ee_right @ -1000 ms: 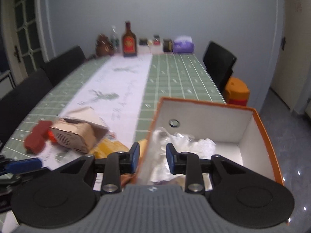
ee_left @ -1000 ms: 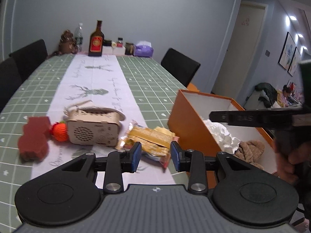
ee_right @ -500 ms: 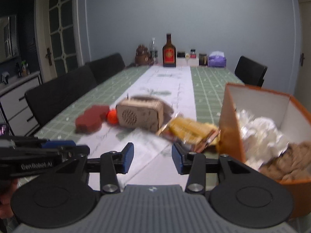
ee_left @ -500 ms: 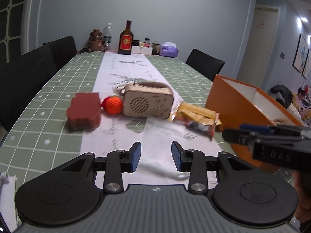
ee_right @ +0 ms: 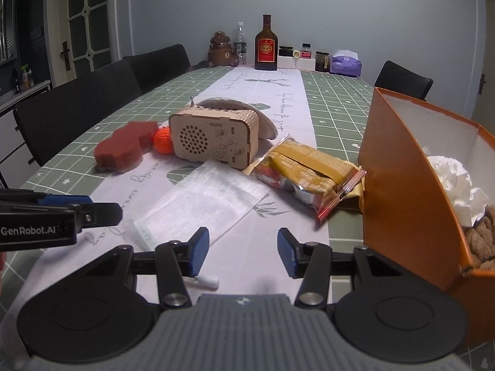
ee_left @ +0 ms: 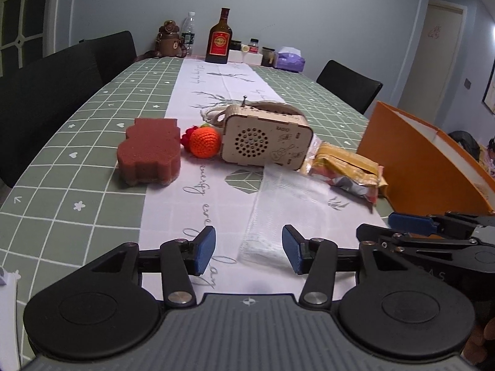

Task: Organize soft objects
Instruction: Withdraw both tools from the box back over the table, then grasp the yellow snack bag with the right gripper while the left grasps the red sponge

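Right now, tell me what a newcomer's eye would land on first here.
The tall orange cardboard box on the right, holding white crumpled paper and brown knitted fabric. Then the laser-cut wooden radio mid-table, with an orange crocheted ball and dark red sponge to its left. A white mesh cloth lies flat before both open grippers.

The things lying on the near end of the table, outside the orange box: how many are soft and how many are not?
Soft: 3, the dark red sponge, the orange crochet ball and the white mesh cloth.
Not soft: 2, the wooden radio box and the snack packets, counted as one pile.
Total: 5.
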Motion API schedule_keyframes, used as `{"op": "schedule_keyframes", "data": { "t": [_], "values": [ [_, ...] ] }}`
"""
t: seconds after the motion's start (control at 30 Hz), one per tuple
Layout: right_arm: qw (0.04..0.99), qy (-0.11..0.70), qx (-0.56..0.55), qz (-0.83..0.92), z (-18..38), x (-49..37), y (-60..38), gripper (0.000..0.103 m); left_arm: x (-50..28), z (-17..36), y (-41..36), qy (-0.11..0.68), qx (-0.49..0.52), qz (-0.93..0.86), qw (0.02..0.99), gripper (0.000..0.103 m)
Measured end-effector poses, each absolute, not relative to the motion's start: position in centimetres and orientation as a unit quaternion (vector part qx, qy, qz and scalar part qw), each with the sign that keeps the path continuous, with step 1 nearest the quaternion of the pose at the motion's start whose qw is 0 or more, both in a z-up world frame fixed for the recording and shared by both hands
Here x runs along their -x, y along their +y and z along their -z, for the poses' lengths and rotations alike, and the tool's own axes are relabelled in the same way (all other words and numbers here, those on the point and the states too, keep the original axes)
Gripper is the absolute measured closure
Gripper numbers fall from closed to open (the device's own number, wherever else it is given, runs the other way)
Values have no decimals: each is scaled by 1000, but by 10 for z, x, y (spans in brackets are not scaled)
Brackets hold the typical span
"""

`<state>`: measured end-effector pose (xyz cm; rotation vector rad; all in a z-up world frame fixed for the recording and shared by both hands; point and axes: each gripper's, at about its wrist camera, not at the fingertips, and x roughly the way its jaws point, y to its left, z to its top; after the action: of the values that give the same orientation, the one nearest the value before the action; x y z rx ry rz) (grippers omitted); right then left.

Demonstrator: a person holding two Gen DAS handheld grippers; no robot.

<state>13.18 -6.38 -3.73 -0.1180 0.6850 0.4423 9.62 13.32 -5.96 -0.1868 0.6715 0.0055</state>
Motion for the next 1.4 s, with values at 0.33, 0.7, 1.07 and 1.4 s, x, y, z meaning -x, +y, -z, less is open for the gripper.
{"op": "schedule_keyframes", "data": {
  "t": [0.33,0.7,1.07,1.4],
  "values": [
    [940,263,174,-131,43,-178,-42,38,-130,52,153,300,71,-74,949,14],
    [931,294,198,-87,70,-203,-31,33,-165,68,173,321,76,-144,933,13],
    [933,305,175,-77,81,-200,-39,57,-186,80,189,326,39,-170,929,12],
    [941,289,164,-68,76,-195,-46,86,-187,89,195,328,52,-166,929,28]
  ]
}}
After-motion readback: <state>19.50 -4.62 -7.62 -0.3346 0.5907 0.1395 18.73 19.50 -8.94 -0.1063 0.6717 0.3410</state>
